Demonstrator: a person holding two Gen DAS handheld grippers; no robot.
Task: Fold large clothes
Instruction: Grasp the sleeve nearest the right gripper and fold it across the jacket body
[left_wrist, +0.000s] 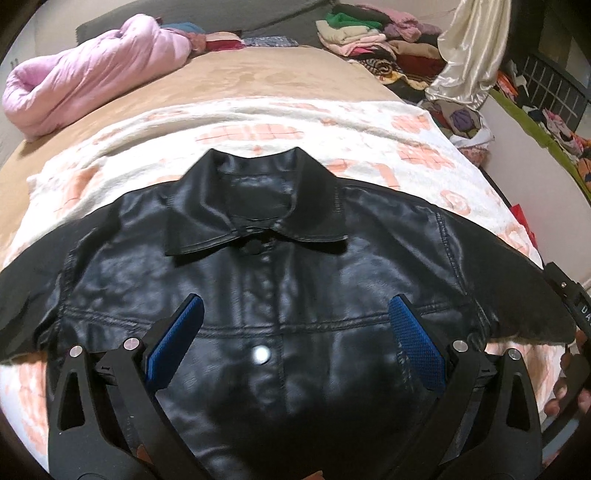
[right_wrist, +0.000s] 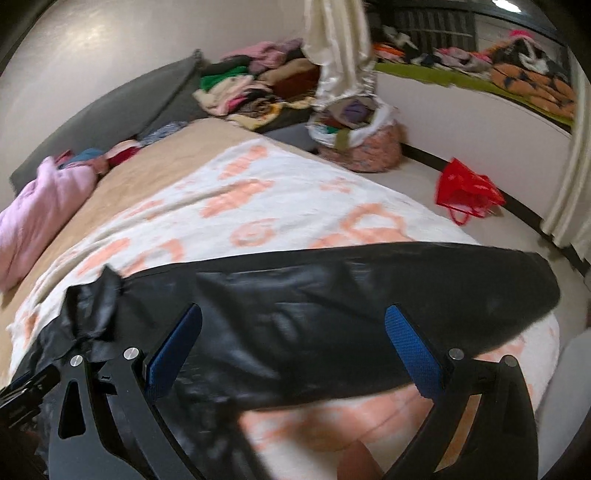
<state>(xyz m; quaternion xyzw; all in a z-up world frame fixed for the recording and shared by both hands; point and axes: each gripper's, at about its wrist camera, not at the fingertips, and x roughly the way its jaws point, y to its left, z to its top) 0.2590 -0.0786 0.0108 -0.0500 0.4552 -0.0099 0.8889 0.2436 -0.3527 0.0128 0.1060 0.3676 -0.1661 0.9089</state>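
Although the shiny black leather jacket (left_wrist: 280, 280) lay buttoned and flat on the bed's white-and-peach patterned blanket (left_wrist: 258, 125), no fold looked made; left gripper (left_wrist: 295, 343) and right gripper (right_wrist: 295, 350) hovered with fingers apart, empty.

Soft indoor light, sheen on the black jacket (left_wrist: 295, 266), fisheye-bent dark corners, motion blur in right view.

Jacket (left_wrist: 280, 280): hem cut off by lower edge, left cuff by left edge. Right wrist view motion-blurred; sleeve (right_wrist: 332, 295) detail unreadable. Lettering on right gripper (left_wrist: 576, 314) partly cut off.
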